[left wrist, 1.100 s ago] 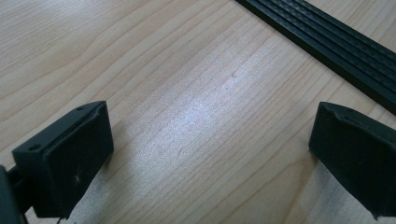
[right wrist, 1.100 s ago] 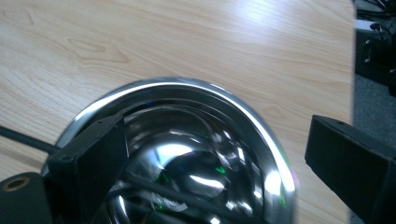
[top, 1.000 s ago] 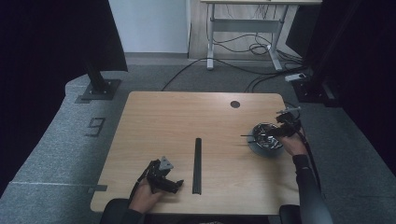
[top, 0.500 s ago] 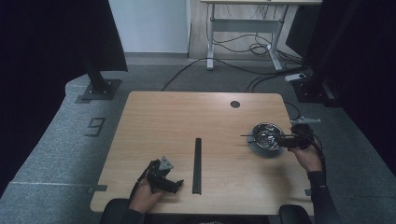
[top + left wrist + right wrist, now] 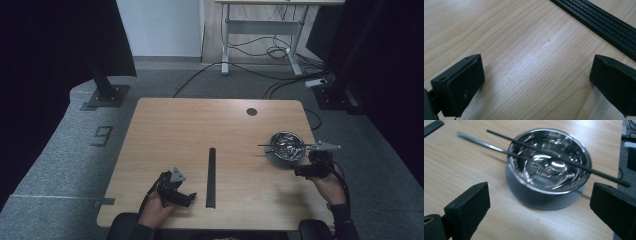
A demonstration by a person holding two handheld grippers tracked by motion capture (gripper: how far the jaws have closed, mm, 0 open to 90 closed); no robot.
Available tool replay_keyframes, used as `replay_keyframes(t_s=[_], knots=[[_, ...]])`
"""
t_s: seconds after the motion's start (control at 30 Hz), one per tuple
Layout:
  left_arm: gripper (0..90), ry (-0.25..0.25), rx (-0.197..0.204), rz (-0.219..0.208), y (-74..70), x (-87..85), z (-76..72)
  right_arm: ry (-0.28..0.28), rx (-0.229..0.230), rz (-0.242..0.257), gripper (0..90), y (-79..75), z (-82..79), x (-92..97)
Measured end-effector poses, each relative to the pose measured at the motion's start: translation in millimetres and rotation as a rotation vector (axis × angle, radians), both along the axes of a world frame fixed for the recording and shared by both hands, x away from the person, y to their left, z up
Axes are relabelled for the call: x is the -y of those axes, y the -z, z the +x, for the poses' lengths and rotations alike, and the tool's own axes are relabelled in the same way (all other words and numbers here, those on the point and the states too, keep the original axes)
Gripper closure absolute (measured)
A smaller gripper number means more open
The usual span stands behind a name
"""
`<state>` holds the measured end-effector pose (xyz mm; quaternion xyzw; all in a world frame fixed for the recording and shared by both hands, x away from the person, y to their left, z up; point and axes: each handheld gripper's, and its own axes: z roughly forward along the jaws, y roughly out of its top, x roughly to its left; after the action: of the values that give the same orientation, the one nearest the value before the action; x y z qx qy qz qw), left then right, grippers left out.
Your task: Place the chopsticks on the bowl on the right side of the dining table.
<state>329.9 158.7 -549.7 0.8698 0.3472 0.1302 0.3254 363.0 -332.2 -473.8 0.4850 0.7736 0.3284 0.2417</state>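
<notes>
1. While the left claw (image 5: 189, 199) rests near-left on the bench (image 5: 200, 125), its jaws stand wide apart in the left gripper view with bare wood between them; it holds nothing.
2. Black strip (image 5: 211, 177) lies flat at bench centre, running near to far, just right of the left claw; one edge of it crosses the top right corner of the left gripper view (image 5: 599, 22). Not touched.
3. Steel bowl (image 5: 286, 146) sits upright at the right side of the bench, towards the right edge. A thin black rod (image 5: 559, 157) lies across its rim, both ends sticking out past the bowl. A flat metal utensil handle (image 5: 484, 142) leans out over the rim to the left, with what looks like a spoon end down inside the bowl.
4. Right claw (image 5: 298, 172) is just near-right of the bowl, aimed at it. In the right gripper view (image 5: 540, 210) its jaws are spread wide, empty, with the bowl between and beyond them, not touching.
5. Step, as I judge it: approach to the bowl and its contents with the right claw, no grasp yet.
6. Next move probably calls for lining the jaws across the rod or the bowl rim, easing in, then closing; rod is thin and loose on the rim, so it could roll off if nudged.
</notes>
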Motion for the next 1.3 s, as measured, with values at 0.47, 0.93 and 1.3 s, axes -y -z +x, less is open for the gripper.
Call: replay_keyframes(t_s=[0.47, 0.93, 1.3], knots=[[0.0, 0.001, 0.0, 0.002, -0.1, -0.1, 0.0, -0.067, -0.022, 0.019, 0.0, 19.7, -25.3, -24.4], [0.0, -0.005, 0.0, 0.001, 0.0, 0.1, -0.5, -0.18, -0.055, 0.007, 0.0, 36.8, -23.7, -70.6], [0.0, -0.004, 0.001, 0.002, -0.1, 0.1, -0.5, -0.231, -0.079, 0.002, 0.0, 43.6, -16.1, -94.6]])
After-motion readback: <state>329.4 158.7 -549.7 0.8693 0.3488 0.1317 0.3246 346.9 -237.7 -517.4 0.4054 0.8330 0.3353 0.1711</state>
